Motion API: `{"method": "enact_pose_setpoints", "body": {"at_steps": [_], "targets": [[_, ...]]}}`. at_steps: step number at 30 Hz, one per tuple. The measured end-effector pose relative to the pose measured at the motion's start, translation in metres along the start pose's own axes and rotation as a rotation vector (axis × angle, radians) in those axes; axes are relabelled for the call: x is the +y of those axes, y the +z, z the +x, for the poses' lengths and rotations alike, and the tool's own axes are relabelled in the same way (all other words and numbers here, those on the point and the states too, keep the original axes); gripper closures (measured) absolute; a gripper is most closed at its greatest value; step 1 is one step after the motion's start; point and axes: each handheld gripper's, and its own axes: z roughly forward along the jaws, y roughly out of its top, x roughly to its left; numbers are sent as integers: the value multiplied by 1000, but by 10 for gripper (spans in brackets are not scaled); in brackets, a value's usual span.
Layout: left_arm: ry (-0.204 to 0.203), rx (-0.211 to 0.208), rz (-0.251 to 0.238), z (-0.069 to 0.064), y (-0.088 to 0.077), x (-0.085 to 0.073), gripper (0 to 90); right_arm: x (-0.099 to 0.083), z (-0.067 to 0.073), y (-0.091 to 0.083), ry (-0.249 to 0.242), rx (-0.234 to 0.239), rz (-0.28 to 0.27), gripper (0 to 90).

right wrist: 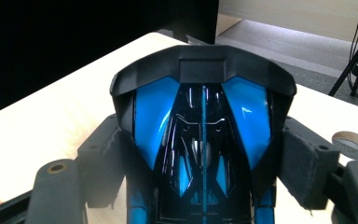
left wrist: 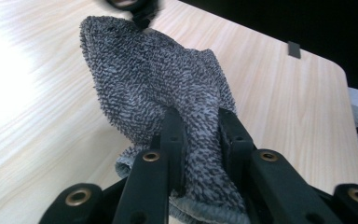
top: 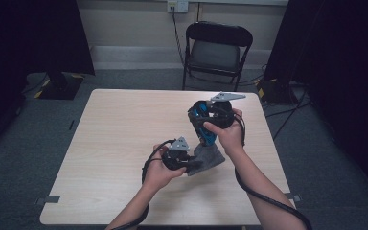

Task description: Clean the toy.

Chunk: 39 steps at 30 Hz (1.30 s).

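Left tongs [left wrist: 200, 135] are clamped tight on a bunched corner of a grey terry cloth [left wrist: 158, 88], which lies on the table [top: 124, 124] near its front middle, while the right tongs [right wrist: 200, 154] are gripping a glossy blue-and-black toy car [right wrist: 203, 116] by its sides, held nose-down just above the far edge of that cloth. Looks like a wipe-down job to me, so I'd keep the car pinched steady and drag the cloth up over the bodywork in short strokes rather than scrubbing, since that shiny shell could easily twist out between the pads. Keeping the cloth bunched small should stop loose fabric snagging on the other tongs. Not much in the way: the table is otherwise bare apart from a round grommet [right wrist: 354, 142] at its edge, and a folding chair [top: 216, 50] sits well behind. The trailing cables by the forearms are the only thing I'd watch.
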Motion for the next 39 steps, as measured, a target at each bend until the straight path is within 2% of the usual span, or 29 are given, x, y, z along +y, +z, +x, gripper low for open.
{"method": "enact_pose_setpoints", "body": {"at_steps": [1, 3, 5, 8, 9, 14, 19, 29, 39], "targets": [[-1, 20, 9, 4, -7, -2, 752, 0, -1, -2, 0, -1, -3, 254], [-5, 34, 11, 8, -11, -4, 752, -1, -2, -5, -2, -4, -5, 254], [-23, 67, 7, 17, -23, -7, 752, -2, -6, -12, -4, -6, -9, 254], [-31, 87, 2, 23, -32, -8, 752, -4, -8, -16, -7, -9, -7, 254], [-36, 111, -3, 28, -39, -9, 752, -8, -10, -18, -13, -14, 3, 254], [-46, 137, -18, 35, -50, -7, 751, -17, -11, -20, -12, -5, 12, 254], [-62, 180, -42, 45, -58, -2, 751, -32, -5, -19, -32, 12, 31, 254], [-58, 204, -83, 48, -62, 14, 751, -51, 6, -15, -51, 42, 53, 254], [-53, 207, -104, 47, -61, 30, 751, -59, 15, -13, -68, 42, 52, 255]]}}
